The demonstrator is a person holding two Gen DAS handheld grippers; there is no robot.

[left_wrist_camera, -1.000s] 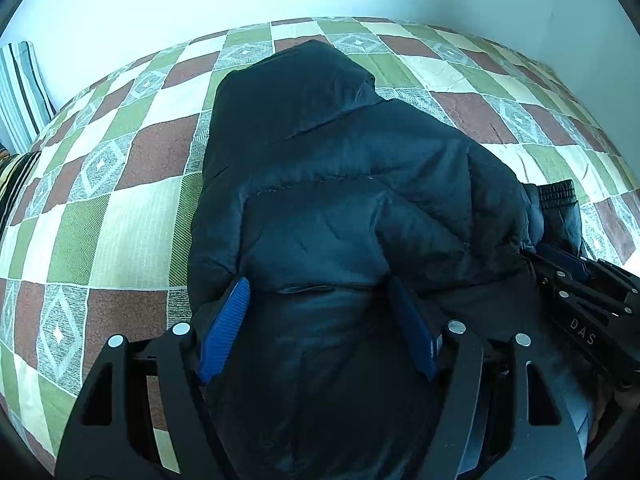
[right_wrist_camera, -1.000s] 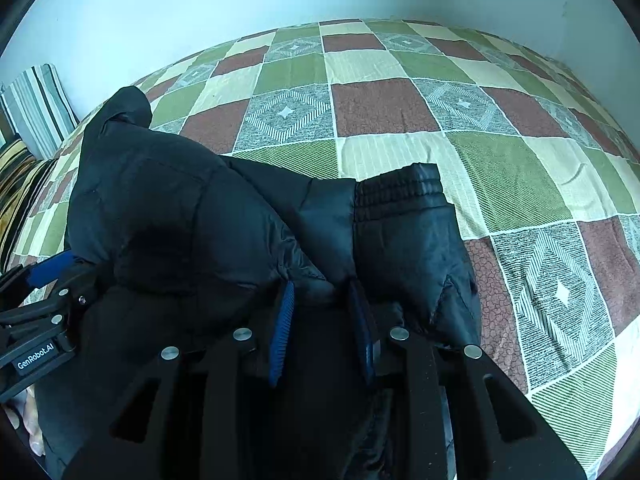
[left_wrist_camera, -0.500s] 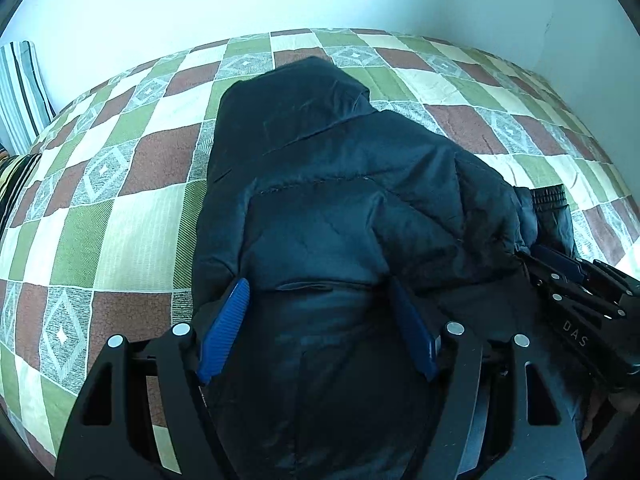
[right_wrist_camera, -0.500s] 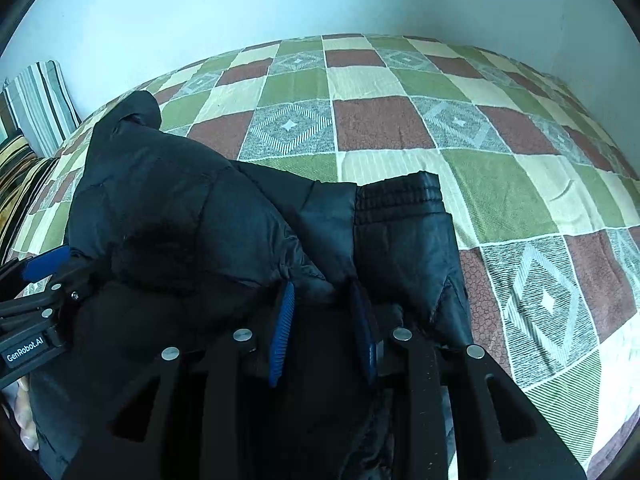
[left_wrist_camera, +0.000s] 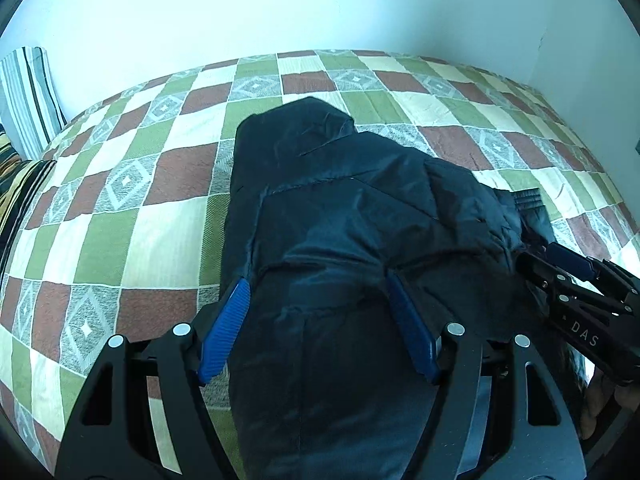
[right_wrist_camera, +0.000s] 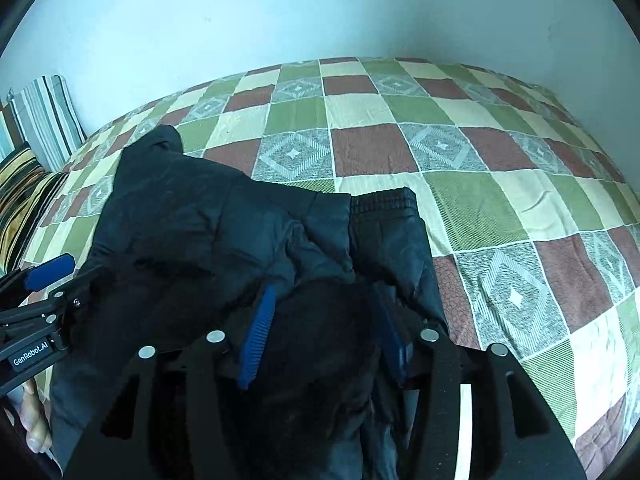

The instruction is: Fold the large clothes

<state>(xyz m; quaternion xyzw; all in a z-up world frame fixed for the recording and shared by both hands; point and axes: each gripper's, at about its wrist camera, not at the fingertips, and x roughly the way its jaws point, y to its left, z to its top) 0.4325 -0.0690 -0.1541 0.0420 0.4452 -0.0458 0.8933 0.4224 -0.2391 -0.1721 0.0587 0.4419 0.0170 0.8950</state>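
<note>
A large dark blue hooded puffer jacket [left_wrist_camera: 340,216] lies on the checked bedspread [left_wrist_camera: 120,208], hood pointing away, a ribbed sleeve cuff [right_wrist_camera: 384,200] folded over its right side. My left gripper [left_wrist_camera: 320,316] is open, its blue pads spread wide over the jacket's near hem. My right gripper [right_wrist_camera: 324,328] is open too, pads astride bunched fabric near the sleeve. Each gripper also shows in the other's view: the right one at the right edge [left_wrist_camera: 568,280], the left one at the left edge [right_wrist_camera: 44,300].
A striped pillow [left_wrist_camera: 30,96] leans on the white wall at the far left, with a second yellow-striped pillow [right_wrist_camera: 20,196] beside it. The wall [left_wrist_camera: 320,4] bounds the bed's far side. The bedspread extends to the right [right_wrist_camera: 520,240] of the jacket.
My right gripper's jaws have widened from a narrow pinch on the fabric to an open stance. Both grippers have drawn back and up, so the jacket looks smaller and farther away.
</note>
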